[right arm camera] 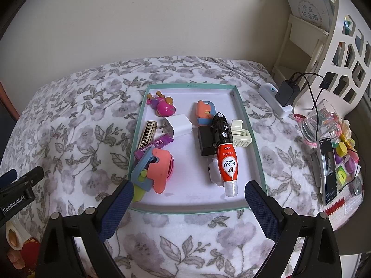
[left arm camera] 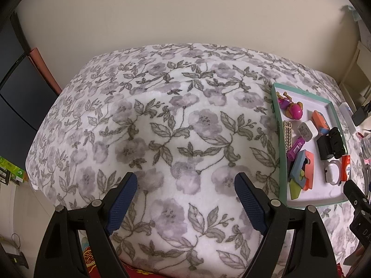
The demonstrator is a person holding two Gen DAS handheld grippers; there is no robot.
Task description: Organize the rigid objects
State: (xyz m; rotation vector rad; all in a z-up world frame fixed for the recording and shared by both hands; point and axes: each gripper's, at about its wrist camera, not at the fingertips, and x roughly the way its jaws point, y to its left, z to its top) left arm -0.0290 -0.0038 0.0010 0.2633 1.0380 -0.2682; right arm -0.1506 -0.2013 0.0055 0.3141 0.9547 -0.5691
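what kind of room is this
Probably a bedroom or other lived-in room at home: a floral blanket covers the soft surface, a charger sits plugged into a power strip, and a phone leans among trinkets beside a white shelf.

Our right gripper (right arm camera: 189, 195) hangs with jaws wide and empty over the near rim of a teal tray (right arm camera: 251, 125) on the floral blanket (right arm camera: 69, 125). In the tray we see a red tube (right arm camera: 228, 162), a white plug (right arm camera: 178, 125), a cream clip (right arm camera: 241, 133) and a pink toy (right arm camera: 163, 107).
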